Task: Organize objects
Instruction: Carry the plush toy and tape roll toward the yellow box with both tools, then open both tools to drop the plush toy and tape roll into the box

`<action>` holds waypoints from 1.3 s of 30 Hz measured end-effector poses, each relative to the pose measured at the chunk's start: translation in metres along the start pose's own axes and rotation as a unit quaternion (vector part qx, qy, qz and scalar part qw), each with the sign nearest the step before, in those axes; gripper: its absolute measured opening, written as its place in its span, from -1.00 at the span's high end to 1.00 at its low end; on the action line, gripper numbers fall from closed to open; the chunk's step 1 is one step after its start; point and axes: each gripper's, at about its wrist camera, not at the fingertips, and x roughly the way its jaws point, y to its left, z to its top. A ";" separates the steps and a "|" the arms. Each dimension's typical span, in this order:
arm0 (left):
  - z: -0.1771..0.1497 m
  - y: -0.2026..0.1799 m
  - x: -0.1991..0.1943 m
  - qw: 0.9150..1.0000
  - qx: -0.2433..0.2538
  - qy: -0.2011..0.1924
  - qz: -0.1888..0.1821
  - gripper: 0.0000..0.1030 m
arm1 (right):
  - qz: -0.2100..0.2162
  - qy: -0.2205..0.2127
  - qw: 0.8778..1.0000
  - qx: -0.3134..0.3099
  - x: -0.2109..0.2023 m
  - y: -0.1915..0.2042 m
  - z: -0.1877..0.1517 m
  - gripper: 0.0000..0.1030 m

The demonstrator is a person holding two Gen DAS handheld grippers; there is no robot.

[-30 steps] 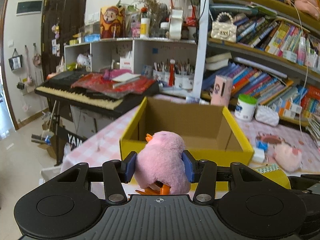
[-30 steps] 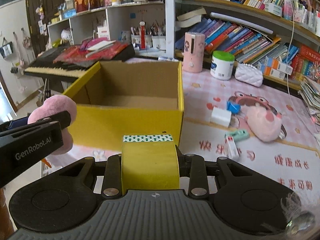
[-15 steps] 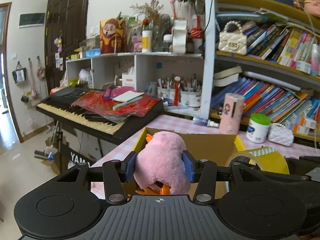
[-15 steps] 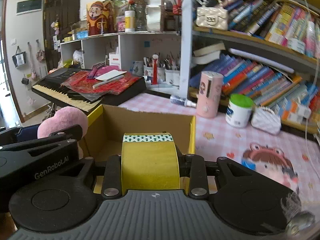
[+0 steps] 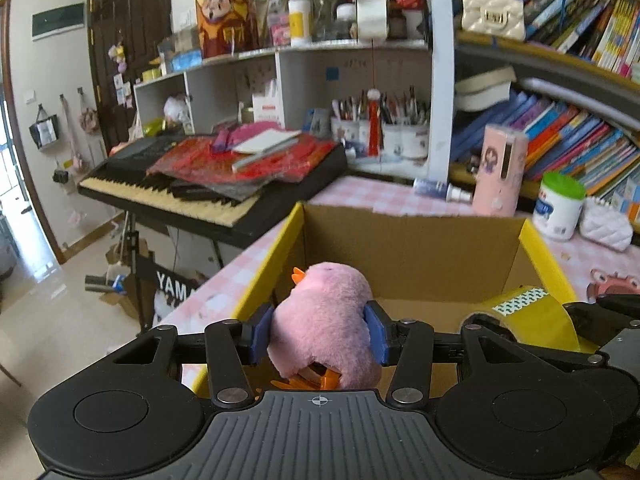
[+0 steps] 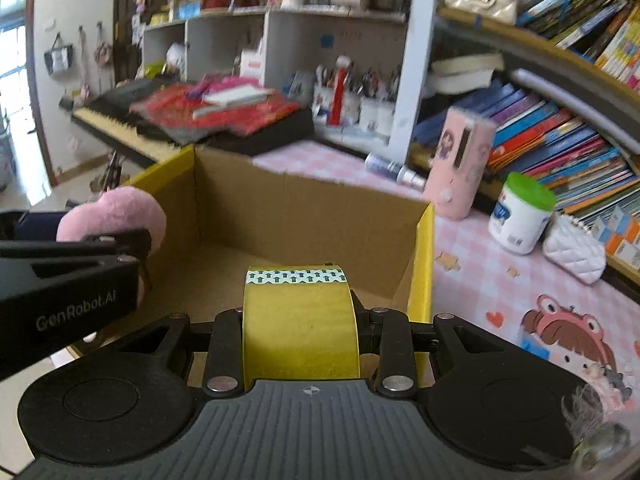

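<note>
Both grippers are loaded and sitting right over the open cardboard box (image 5: 416, 248), the one with yellow outer walls on the pink checkered tabletop (image 6: 480, 264). The left gripper (image 5: 318, 334) has its jaws clamped on a pink plush chick (image 5: 324, 320), blue pads pressing into its sides, orange beak pointing away from the camera and orange feet poking out underneath. It hangs above the box's near left corner, not touching the bottom as far as I can tell.

The right gripper (image 6: 300, 320) has its jaws squeezed on a roll of yellow tape (image 6: 300, 320), standing on edge with a strip of green arrow print across the top. That one is over the near side of the box too, just right of the chick; in the left wrist view the same roll (image 5: 528, 316) shows up beside the box's right wall.

Behind the box there's a pink cylinder (image 6: 460, 164) and a white jar with a green lid (image 6: 520, 216), and off its far left corner a keyboard (image 5: 192, 188) piled with red stuff. The right wrist view is kinda blurry, so the small things are hard to make out.
</note>
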 end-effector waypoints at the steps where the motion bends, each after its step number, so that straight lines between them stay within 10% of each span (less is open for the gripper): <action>1: -0.001 -0.001 0.002 1.000 0.000 0.005 0.001 0.08 | 0.003 0.005 1.000 -0.004 0.004 0.000 -0.002 0.41; 23: -0.011 -0.013 0.022 0.999 -0.013 0.042 0.019 0.05 | 0.037 0.015 0.993 -0.108 0.021 -0.003 0.003 0.40; 39: -0.014 0.006 -0.038 0.998 -0.059 -0.025 0.006 -0.84 | -0.006 -0.013 0.998 -0.066 -0.018 0.002 -0.003 -0.18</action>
